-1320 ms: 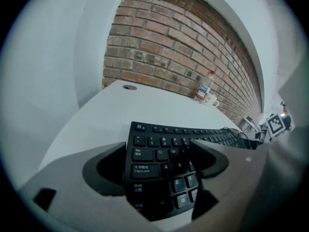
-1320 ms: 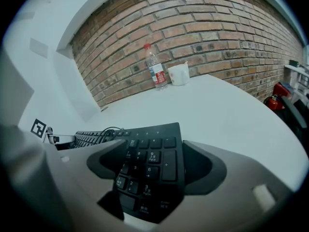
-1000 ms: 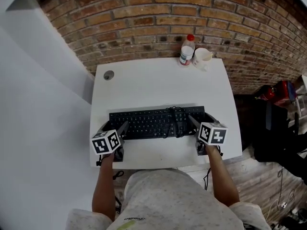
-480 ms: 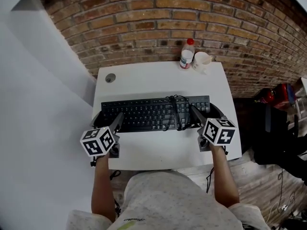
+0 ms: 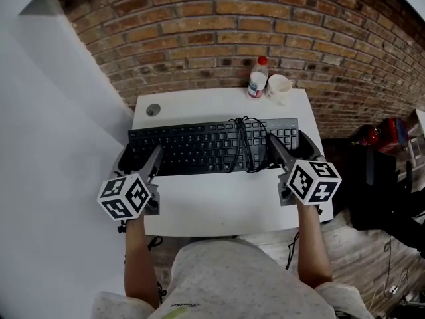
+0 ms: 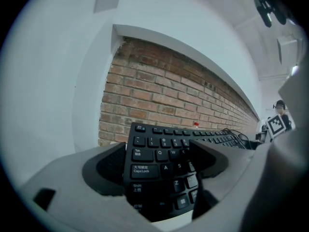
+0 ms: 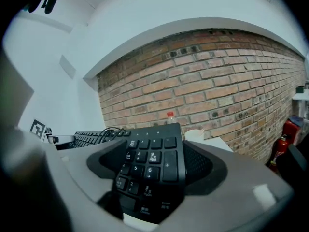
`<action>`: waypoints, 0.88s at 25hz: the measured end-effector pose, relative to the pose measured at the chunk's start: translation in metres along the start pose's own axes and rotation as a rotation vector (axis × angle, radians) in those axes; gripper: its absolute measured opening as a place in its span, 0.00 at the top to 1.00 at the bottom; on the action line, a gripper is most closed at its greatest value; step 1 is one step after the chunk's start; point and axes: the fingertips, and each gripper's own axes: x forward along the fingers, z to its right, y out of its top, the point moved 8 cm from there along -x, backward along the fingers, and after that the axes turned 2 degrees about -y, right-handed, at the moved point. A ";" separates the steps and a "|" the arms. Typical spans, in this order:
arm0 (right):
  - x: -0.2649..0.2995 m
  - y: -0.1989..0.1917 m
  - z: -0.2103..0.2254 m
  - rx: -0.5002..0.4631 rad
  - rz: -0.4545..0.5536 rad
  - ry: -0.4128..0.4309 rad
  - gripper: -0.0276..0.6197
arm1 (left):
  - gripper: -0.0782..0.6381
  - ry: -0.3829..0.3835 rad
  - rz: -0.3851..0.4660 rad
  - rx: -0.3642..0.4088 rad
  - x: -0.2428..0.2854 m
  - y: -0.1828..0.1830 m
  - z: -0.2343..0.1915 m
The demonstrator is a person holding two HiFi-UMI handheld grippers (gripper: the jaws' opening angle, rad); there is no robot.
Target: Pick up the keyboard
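— Between the jaws of the left gripper [image 6: 159, 163], what sits there?

— The left end of the black keyboard [image 5: 212, 145], the part with the Tab and Caps Lock keys. The jaws are clamped on it, a dark pad on each side.

— And past those jaws?

— A round grey grommet [image 5: 153, 109] in the white worktop [image 5: 219, 208], just beyond the keyboard's far edge. Behind it is the brick wall [image 5: 219, 32].

— What lies between the two pairs of jaws?

— The keyboard spans the whole gap. Its left end reaches slightly past the worktop's left edge. I cannot tell whether it touches the surface.

— Anything on the keys?

— A black cable [image 5: 244, 145] is looped over them, close to the left of the right gripper's jaws.

— And the right gripper [image 7: 152, 166]?

— It is gripping the number-pad end, its jaws closed against it from both sides.

— Beyond it?

— A red-capped bottle [image 5: 257, 77] and a white mug [image 5: 279, 85] stand just beside each other at the worktop's back edge, apart from the keyboard. Further right, off the worktop, is a red fire extinguisher [image 7: 285, 134].
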 end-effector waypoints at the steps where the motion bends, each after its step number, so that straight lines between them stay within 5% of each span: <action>1: -0.002 0.007 -0.002 -0.001 0.011 0.002 0.38 | 0.32 0.000 0.010 0.005 -0.002 0.007 0.002; 8: -0.014 0.046 -0.010 -0.004 0.080 0.025 0.38 | 0.32 0.007 0.093 0.042 -0.016 0.052 0.017; 22: -0.019 0.049 -0.013 -0.036 0.163 0.040 0.38 | 0.32 0.003 0.182 0.061 -0.023 0.051 0.018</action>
